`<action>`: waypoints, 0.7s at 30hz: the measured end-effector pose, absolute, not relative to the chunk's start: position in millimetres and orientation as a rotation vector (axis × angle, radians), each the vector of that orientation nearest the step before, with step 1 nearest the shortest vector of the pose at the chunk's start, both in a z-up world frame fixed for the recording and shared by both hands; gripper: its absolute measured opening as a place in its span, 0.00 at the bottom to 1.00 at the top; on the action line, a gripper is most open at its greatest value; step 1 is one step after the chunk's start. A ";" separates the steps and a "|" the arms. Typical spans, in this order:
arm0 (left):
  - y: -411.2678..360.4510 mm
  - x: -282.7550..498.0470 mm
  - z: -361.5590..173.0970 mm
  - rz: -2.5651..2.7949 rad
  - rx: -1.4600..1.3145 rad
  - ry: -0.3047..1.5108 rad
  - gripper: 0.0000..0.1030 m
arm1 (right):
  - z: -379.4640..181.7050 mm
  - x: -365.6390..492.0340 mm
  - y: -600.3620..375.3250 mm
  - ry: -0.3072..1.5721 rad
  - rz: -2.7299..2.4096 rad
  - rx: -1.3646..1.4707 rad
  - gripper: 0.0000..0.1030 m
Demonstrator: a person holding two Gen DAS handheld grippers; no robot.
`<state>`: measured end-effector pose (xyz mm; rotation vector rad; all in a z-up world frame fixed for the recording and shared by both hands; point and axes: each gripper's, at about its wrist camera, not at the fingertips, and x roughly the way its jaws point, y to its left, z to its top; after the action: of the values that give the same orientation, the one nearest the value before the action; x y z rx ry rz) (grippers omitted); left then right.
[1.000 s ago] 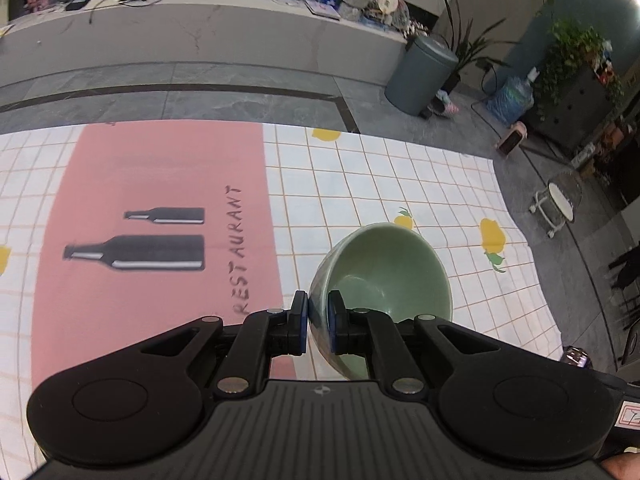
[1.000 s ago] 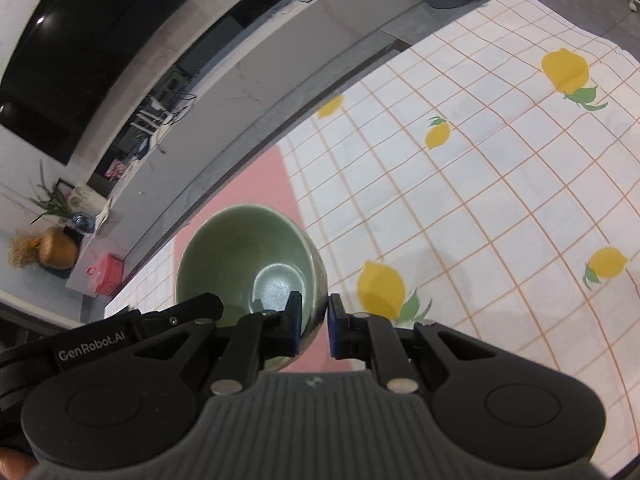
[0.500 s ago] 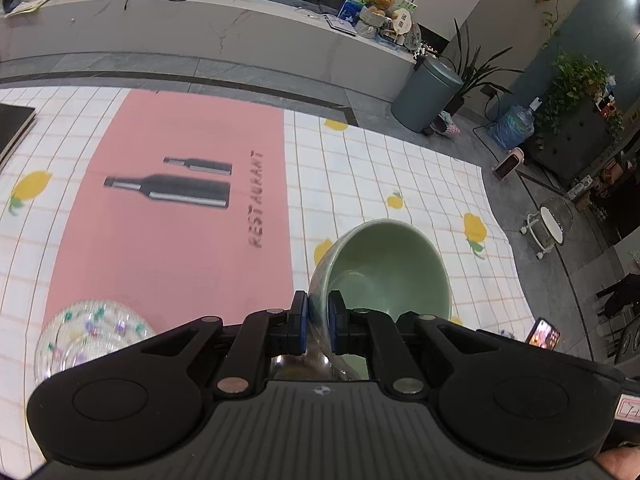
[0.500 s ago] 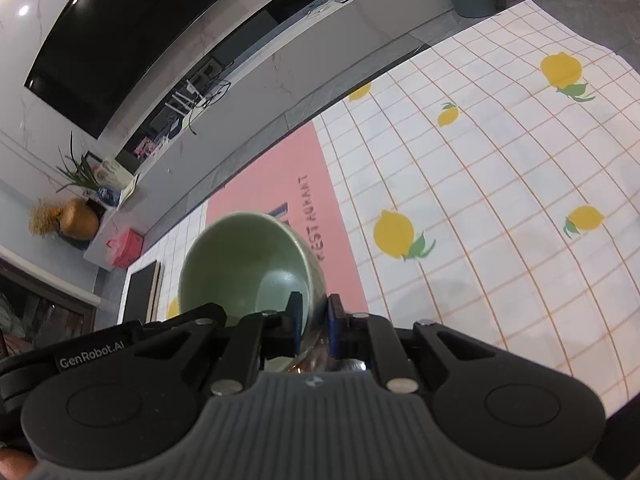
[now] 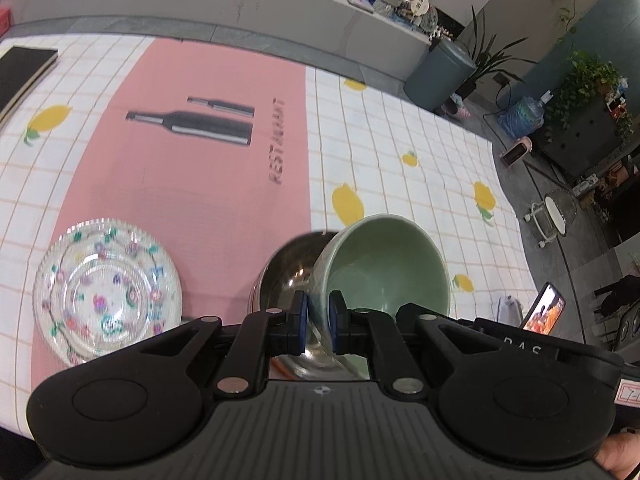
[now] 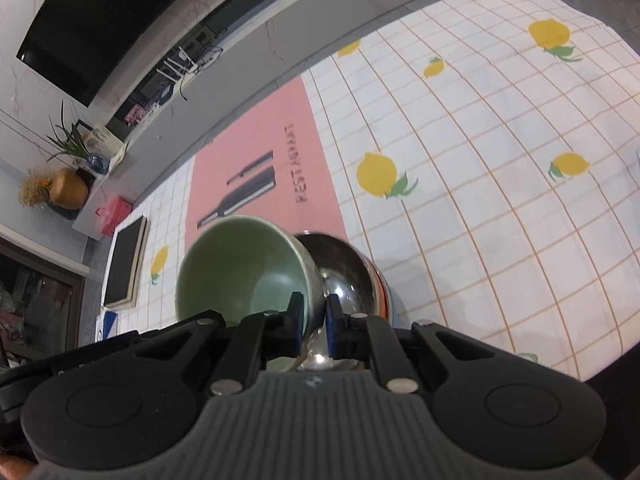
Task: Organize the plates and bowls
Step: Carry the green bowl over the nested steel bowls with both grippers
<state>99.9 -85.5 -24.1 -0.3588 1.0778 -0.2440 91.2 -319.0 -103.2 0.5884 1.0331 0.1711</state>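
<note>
Both grippers, left (image 5: 318,322) and right (image 6: 313,322), pinched the green bowl (image 5: 386,268) by opposite rims. It hung tilted over a steel bowl (image 6: 348,276).

One green ceramic bowl (image 5: 386,268) sits at lower centre of the left wrist view, with one steel bowl (image 5: 286,276) just left of it. One clear floral glass plate (image 5: 106,296) lies at lower left. One black tablet-like slab (image 5: 22,70) shows at upper left.
</note>
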 end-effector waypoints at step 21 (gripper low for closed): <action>-88.7 109.7 -49.8 -0.233 -0.309 1.174 0.13 | -131.8 105.6 -311.3 1.126 0.138 0.544 0.06</action>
<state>109.7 -88.7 -49.8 -0.3089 1.1741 -0.2331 105.6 -311.3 -131.8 0.5442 1.1263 0.1377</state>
